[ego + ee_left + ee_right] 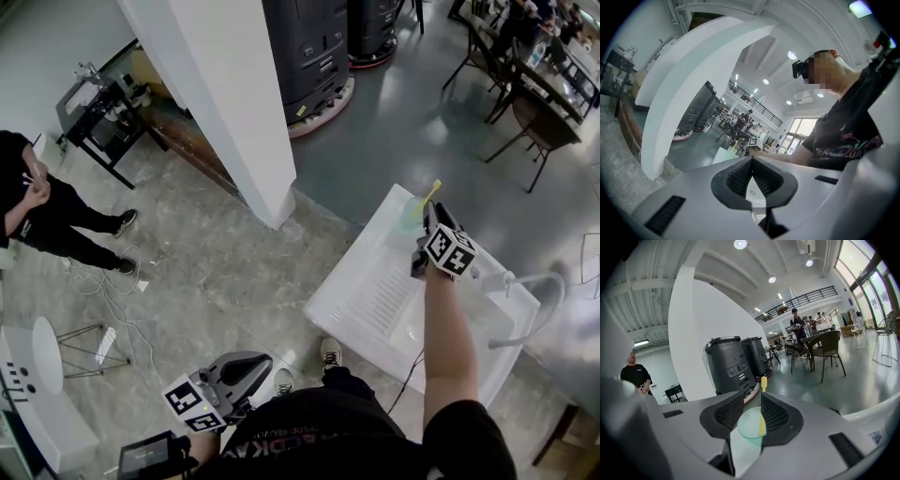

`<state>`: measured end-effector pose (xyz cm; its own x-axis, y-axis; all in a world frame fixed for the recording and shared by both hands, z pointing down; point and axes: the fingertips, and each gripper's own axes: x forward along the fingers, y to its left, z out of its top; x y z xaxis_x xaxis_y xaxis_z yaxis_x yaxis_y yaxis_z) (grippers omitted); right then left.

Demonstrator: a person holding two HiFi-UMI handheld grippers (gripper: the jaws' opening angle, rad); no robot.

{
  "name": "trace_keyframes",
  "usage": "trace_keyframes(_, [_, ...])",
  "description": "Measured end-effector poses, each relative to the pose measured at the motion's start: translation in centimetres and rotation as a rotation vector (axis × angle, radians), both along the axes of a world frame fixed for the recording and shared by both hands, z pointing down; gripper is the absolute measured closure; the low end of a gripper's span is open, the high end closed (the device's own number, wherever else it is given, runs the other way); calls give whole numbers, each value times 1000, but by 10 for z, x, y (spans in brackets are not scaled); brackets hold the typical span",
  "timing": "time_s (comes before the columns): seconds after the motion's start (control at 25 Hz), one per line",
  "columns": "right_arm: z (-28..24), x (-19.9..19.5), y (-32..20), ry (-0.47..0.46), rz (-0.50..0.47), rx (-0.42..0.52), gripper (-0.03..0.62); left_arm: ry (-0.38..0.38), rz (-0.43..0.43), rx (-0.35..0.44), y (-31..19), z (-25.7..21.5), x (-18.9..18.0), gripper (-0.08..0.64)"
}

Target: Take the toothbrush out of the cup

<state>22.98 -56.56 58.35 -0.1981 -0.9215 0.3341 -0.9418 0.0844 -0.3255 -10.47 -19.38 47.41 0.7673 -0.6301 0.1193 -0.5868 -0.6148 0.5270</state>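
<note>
- Right gripper [752,397]: jaws parted, clamped on nothing; cup [750,425] sits in the gap between the ribbed pads [729,412], seen from above
- Toothbrush [763,382]: yellow, standing in the cup, upper end rising clear of the rim; in the right gripper view it runs along the inner edge of the right-hand pad; contact cannot be judged
- Head view: right gripper [430,218] held out on an extended arm, just beside the pale green cup [411,210]; cup stands at the far corner of the white sink unit [361,291]; toothbrush [431,191] tilts out of it
- Left gripper [751,160]: pad tips meet, nothing between them; in the head view the left gripper [261,362] hangs low by the person's side, well apart from the sink
- White pillar [225,103] to the left of the sink
</note>
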Motion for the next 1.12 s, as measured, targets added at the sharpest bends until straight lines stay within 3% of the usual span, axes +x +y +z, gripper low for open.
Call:
trace_keyframes(0.64, [5,10,-34,-13,65,-58,491,3,-37,-28,-10,2,1,552])
trace_keyframes(1.12, [20,12,-55,28,45,-120,491,9,-73,-44,-15,7,-3,552])
